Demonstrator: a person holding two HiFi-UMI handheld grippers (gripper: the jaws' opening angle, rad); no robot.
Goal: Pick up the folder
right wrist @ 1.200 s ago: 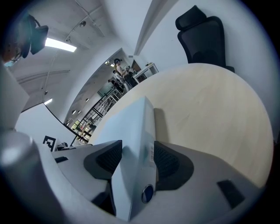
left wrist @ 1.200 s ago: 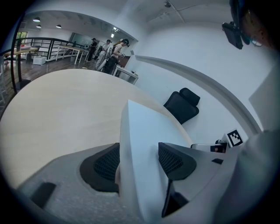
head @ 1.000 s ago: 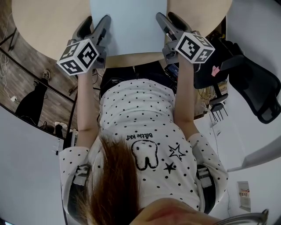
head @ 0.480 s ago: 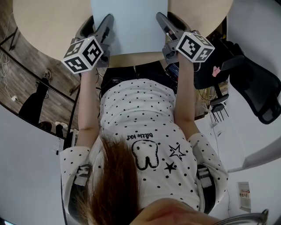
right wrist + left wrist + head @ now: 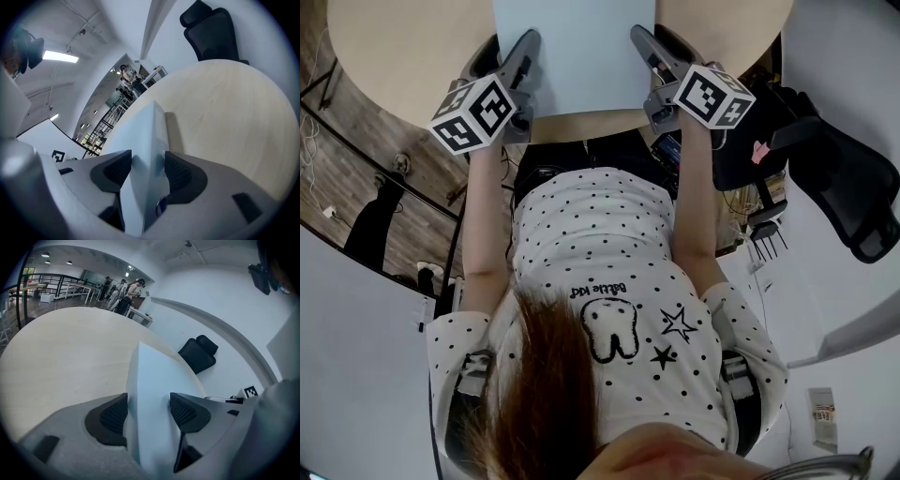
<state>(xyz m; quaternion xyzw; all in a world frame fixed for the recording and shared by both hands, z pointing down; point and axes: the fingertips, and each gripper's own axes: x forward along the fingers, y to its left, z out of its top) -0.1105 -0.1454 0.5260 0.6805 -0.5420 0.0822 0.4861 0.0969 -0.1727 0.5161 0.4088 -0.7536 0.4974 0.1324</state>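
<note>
Step in hand: grasp. The folder (image 5: 574, 56) sat at top centre of the head view, over the table (image 5: 394, 56). The left gripper (image 5: 528, 56) and right gripper (image 5: 642, 45) each pinched one side edge. Next move probably required an even, level lift.

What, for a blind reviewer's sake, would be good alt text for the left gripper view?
The left gripper is shut on the near edge of a pale blue folder, its black ribbed jaws pressing both faces. Beyond lies a round light wood table, with a black office chair past its far edge and people standing far off.
</note>
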